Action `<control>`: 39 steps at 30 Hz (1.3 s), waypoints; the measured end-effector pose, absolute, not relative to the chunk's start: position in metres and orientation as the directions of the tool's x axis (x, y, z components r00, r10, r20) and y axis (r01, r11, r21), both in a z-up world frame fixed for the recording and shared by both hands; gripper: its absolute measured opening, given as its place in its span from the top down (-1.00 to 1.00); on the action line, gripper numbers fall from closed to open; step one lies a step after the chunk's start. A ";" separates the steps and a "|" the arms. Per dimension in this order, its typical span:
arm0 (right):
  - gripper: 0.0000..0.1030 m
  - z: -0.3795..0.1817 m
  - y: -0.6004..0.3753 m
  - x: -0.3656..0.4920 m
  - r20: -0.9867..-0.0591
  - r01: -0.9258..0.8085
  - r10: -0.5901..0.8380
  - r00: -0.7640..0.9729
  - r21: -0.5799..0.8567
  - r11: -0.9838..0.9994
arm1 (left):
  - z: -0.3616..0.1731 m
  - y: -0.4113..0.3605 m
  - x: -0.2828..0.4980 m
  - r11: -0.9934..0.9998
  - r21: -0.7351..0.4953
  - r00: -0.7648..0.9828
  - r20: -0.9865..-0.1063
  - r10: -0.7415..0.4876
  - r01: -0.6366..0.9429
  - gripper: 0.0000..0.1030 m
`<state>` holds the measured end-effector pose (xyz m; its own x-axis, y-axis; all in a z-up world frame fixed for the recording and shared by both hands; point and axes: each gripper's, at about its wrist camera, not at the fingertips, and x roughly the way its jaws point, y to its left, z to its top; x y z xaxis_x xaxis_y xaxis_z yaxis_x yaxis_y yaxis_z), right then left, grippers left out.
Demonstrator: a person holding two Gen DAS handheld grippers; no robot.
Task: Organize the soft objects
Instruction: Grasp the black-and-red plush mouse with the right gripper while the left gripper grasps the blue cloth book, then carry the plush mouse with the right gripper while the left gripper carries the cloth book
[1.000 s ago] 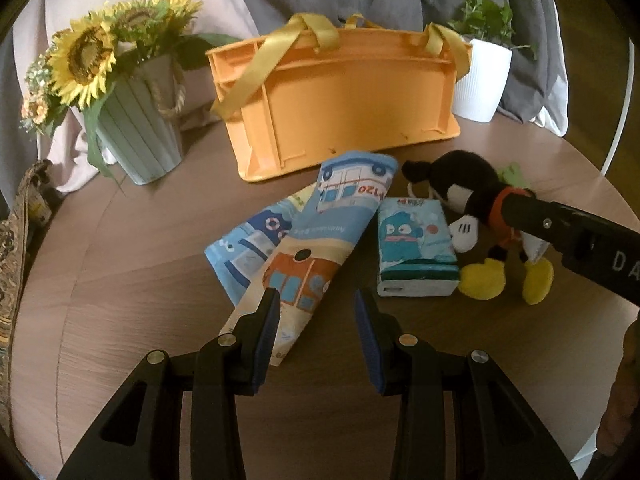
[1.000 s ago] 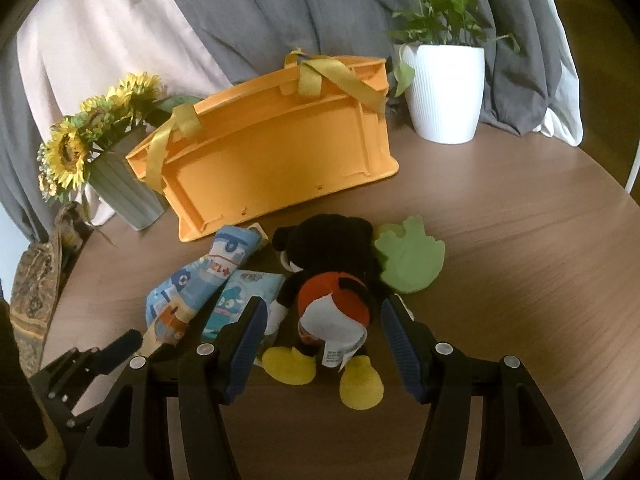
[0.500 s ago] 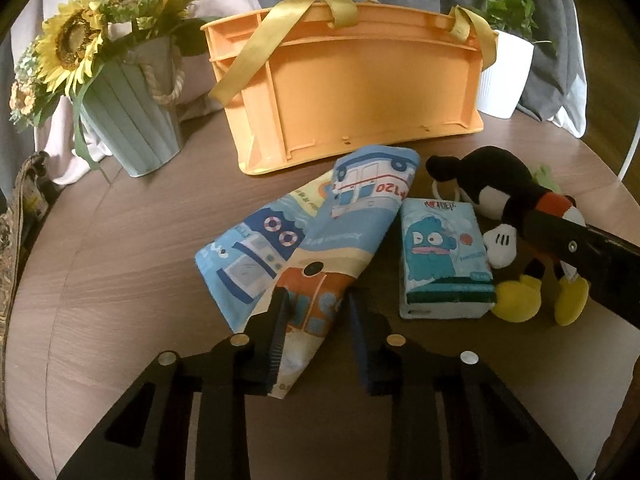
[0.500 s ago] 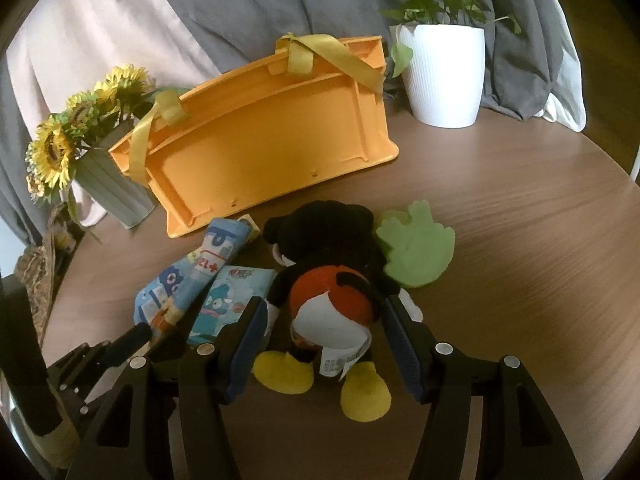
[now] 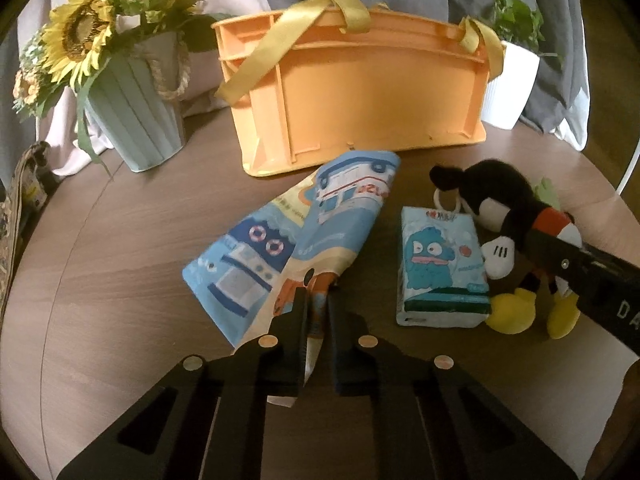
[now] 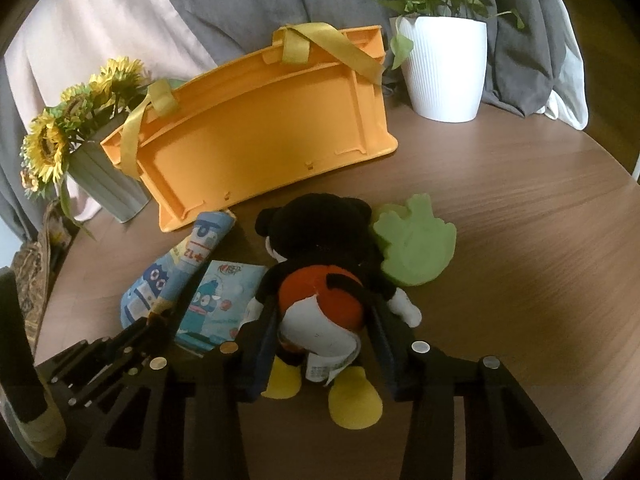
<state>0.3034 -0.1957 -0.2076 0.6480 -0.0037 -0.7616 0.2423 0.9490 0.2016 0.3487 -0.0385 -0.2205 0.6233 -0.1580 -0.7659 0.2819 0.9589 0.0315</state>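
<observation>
Both tongs at soft things in front of the orange basket (image 5: pixel 360 92)

Left view: left gripper (image 5: pixel 318 312) pinches the printed cloth's (image 5: pixel 296 240) near corner at lower centre; so thin a bite may slip. Right view: right gripper (image 6: pixel 324 344) straddles the plush toy (image 6: pixel 324 276), jaws wide, lower centre; closing could snag its tag.

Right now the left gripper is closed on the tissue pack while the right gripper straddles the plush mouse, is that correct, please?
Not quite. The left gripper is closed on the corner of the printed cloth book, not the tissue pack, which lies untouched beside it, as the left wrist view shows. The right gripper does straddle the plush mouse.
</observation>
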 end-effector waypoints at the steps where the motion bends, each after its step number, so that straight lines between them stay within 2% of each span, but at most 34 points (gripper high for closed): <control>1: 0.17 -0.207 -0.196 0.303 -0.760 0.241 -0.003 0.650 0.202 0.949 | -0.219 -0.038 0.347 0.960 0.027 0.626 -0.763 -0.160 0.278 0.81; 18: 0.19 -0.173 -0.197 0.288 -0.721 0.210 0.022 0.692 0.230 0.950 | -0.158 -0.034 0.322 0.964 -0.045 0.693 -0.687 -0.221 0.263 0.84; 39: 0.19 -0.109 -0.197 0.273 -0.627 0.140 0.051 0.777 0.251 0.958 | -0.092 -0.028 0.299 0.963 -0.093 0.783 -0.565 -0.261 0.254 0.91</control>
<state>0.2731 -0.1970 -0.1094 0.7773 0.0507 -0.6271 0.1401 0.9578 0.2511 0.2989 -0.0281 -0.0919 0.7830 -0.2610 -0.5646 0.2542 0.9627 -0.0925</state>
